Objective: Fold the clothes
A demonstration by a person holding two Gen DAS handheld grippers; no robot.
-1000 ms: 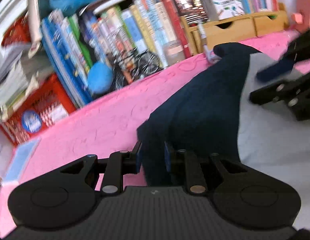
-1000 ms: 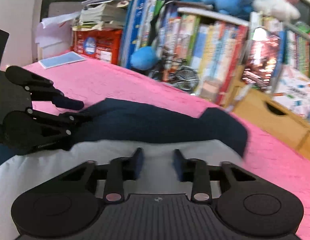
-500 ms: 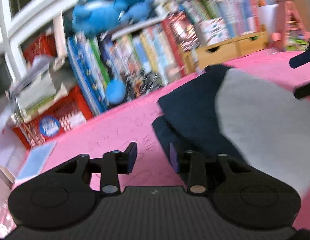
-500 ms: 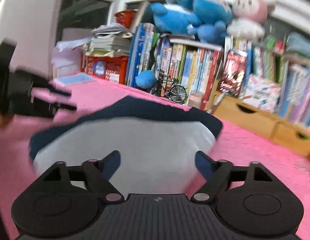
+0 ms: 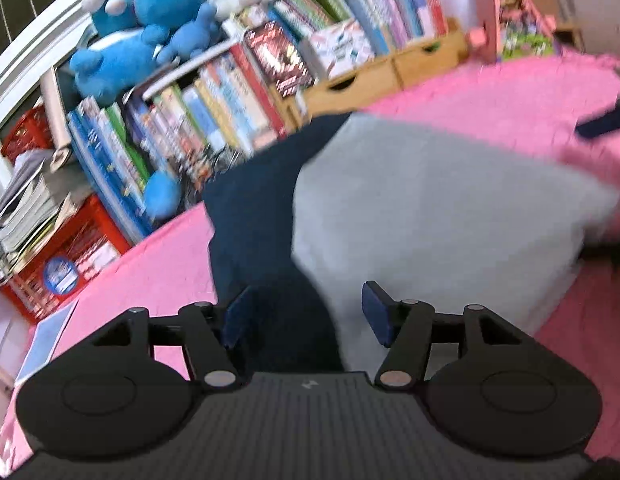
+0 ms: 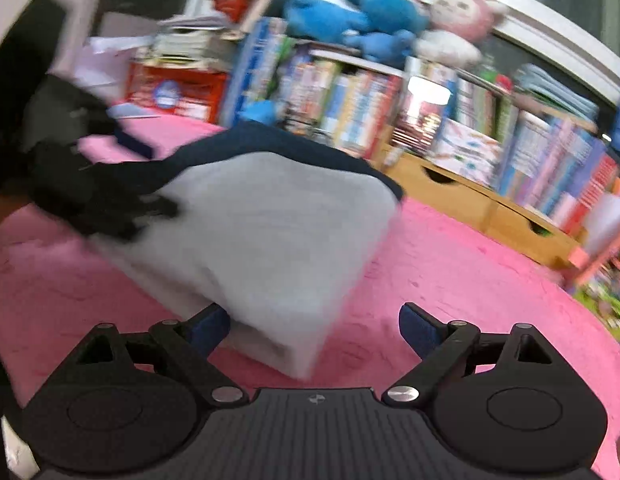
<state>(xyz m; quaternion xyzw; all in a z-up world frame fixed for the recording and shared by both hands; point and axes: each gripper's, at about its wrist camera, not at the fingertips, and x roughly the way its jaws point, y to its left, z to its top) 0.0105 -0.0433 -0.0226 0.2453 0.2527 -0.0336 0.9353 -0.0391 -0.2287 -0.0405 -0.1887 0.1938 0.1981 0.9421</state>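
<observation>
A folded garment, grey with navy sleeves, lies on the pink cover. My left gripper sits at its near left edge, jaws opening; navy cloth lies below the gap, and the pads do not press on it. In the right wrist view the grey garment has its near corner between the opening jaws of my right gripper, also unpressed. The left gripper shows there as a dark blur at the garment's left side. One pad of the right gripper shows at the far right.
A crowded bookshelf with blue plush toys on top runs along the back. Wooden drawers stand right of it, and a red crate left of it. A blue booklet lies on the pink cover's left.
Both grippers let go of the garment and drew back toward its near edge, jaws widening. The garment now lies as a grey fold over the navy sleeves.
</observation>
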